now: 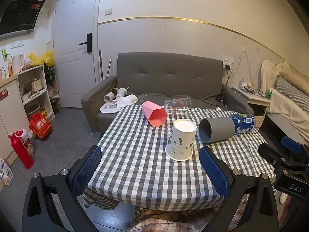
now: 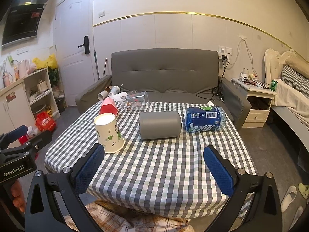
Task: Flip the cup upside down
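Note:
A white paper cup with green leaf print (image 1: 181, 141) stands upside down, rim on the checked tablecloth (image 1: 135, 154); it also shows in the right wrist view (image 2: 109, 135). A grey cup (image 1: 216, 132) (image 2: 160, 125), a pink hexagonal cup (image 1: 154, 115) (image 2: 108, 107) and a clear glass (image 1: 178, 107) (image 2: 135, 100) lie on their sides. My left gripper (image 1: 150, 171) is open and empty, near the table's front edge. My right gripper (image 2: 153, 168) is open and empty, in front of the grey cup.
A blue-labelled bottle (image 1: 243, 123) (image 2: 204, 120) lies on its side at the right. A grey sofa (image 1: 170, 77) with loose paper cups stands behind the table. A nightstand (image 2: 256, 104) and bed are to the right, shelves (image 1: 34, 92) to the left.

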A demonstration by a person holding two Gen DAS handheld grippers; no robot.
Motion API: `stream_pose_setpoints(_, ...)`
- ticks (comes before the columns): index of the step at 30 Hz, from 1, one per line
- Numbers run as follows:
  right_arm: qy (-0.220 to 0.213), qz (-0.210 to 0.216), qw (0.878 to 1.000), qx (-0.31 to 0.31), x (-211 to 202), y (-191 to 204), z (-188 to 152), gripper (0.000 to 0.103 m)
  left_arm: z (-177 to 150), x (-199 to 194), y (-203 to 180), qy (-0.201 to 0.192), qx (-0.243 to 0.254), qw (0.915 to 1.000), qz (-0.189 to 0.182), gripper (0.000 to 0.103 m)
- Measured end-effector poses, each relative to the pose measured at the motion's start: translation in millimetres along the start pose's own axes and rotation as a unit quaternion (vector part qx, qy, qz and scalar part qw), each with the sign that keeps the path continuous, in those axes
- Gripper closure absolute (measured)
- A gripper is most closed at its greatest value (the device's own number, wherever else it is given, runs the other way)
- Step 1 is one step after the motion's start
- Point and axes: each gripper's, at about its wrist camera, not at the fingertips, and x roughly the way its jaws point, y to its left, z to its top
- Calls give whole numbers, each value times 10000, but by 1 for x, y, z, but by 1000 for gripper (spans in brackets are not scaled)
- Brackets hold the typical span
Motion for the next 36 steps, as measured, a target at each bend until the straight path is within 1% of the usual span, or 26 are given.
stream_pose_setpoints(10, 19, -21, 10000, -37, 1, 1, -1, 0, -3, 0, 1, 46, -17, 10000, 5, 0)
stream_pose_setpoints(36, -4, -9, 10000, -81, 4, 2, -1, 0, -2, 1, 0, 14, 26, 10000, 34, 0)
